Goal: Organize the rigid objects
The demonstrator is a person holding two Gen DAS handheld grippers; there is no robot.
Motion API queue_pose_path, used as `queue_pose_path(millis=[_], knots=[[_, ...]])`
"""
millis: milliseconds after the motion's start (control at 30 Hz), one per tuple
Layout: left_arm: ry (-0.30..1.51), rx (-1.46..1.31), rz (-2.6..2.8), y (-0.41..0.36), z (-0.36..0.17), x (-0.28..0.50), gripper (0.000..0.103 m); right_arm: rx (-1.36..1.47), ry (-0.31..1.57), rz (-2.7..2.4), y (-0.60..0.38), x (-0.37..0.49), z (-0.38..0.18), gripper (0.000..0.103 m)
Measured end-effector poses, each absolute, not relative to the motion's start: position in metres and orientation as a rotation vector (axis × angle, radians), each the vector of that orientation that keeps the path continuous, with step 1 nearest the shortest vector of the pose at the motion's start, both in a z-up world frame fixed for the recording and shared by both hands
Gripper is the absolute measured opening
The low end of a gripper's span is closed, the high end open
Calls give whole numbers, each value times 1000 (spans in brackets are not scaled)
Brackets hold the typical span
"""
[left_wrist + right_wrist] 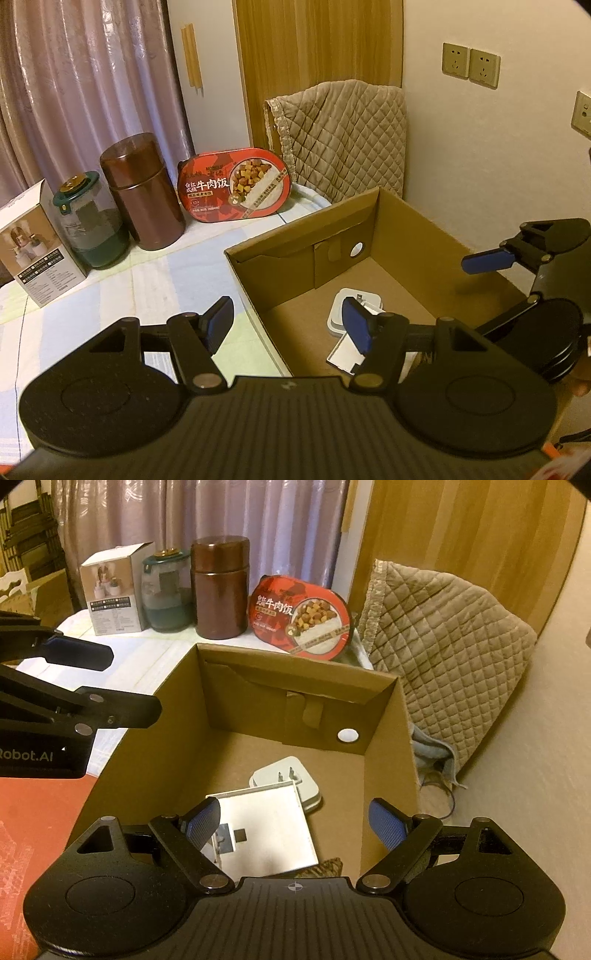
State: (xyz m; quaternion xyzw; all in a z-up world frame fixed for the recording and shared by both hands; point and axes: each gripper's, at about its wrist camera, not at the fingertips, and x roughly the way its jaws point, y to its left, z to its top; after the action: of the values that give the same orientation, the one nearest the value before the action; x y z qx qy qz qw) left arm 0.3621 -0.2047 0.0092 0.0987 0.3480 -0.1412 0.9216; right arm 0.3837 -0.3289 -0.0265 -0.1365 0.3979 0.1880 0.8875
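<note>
Jaws apart, both tilted over cardboard box [388,716].

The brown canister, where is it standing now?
In the left wrist view the brown canister stands upright at the far left of the bed, between the glass jar and the red meal box, outside the cardboard box.

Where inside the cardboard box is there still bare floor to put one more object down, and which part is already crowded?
In the cardboard box, the floor is bare along the far wall, below the round hole, and along the right wall. The near middle is crowded: the white charger and the flat white box partly over it. Both grippers, left gripper and right gripper, are open and empty.
</note>
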Motion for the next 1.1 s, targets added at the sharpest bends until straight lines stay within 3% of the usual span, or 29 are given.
queue_pose_path(millis=[333,467,733,1100], knots=[[694,181,-268,-198,34,324,80,-240,828,353,-344,345,2,85],[680,158,-259,-192,45,303,92,-228,815,345,-352,323,15,94],[643,126,-233,-187,65,258,102,-197,815,341,-365,277,38,96],[628,28,-209,-169,74,193,102,-141,788,326,-382,207,61,97]])
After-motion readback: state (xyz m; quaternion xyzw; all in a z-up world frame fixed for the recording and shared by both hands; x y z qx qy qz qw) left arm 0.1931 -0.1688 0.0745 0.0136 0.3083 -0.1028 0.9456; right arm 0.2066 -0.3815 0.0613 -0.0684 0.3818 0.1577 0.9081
